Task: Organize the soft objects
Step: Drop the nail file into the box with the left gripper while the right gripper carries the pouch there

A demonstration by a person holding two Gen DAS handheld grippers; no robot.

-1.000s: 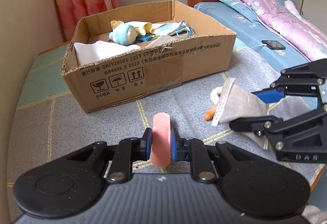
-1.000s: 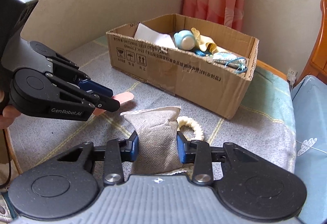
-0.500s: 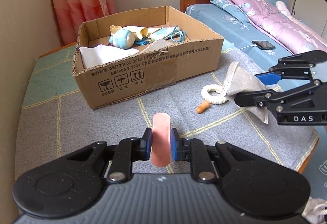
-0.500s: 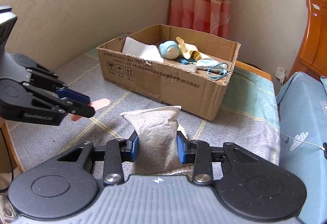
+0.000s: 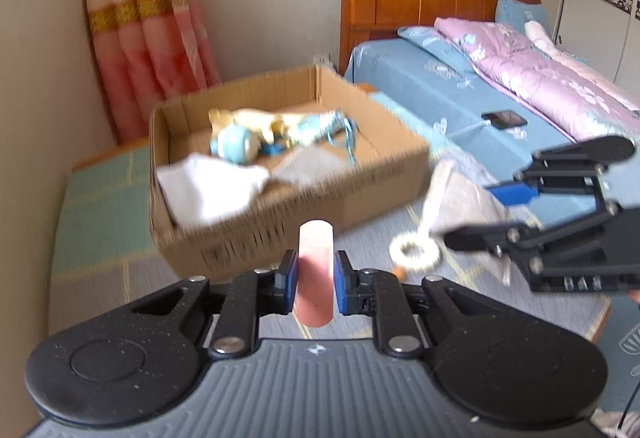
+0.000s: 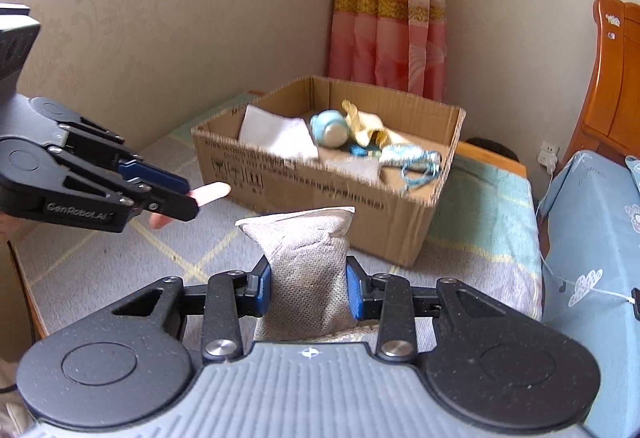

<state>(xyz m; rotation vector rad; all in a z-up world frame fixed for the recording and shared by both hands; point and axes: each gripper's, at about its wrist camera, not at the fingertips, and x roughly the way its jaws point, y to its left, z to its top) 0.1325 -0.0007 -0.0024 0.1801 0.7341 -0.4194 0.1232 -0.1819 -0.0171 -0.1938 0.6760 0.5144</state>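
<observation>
Left jaws tight on pink strip [image 5: 315,274], right jaws on grey pouch [image 6: 306,270].

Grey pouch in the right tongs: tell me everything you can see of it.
The grey pouch is a soft, stuffed sachet of speckled mesh-like fabric with a flat pale seam along its top edge. It stands upright, pinched at its middle between the blue pads of the right tongs, lifted off the mat, short of the cardboard box.

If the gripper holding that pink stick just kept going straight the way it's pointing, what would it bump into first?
Most likely the near wall of the cardboard box. The left gripper, shut on the pink stick, points down and forward at it, with only bare mat between. Depth is hard to judge, so it might meet the mat first.
</observation>
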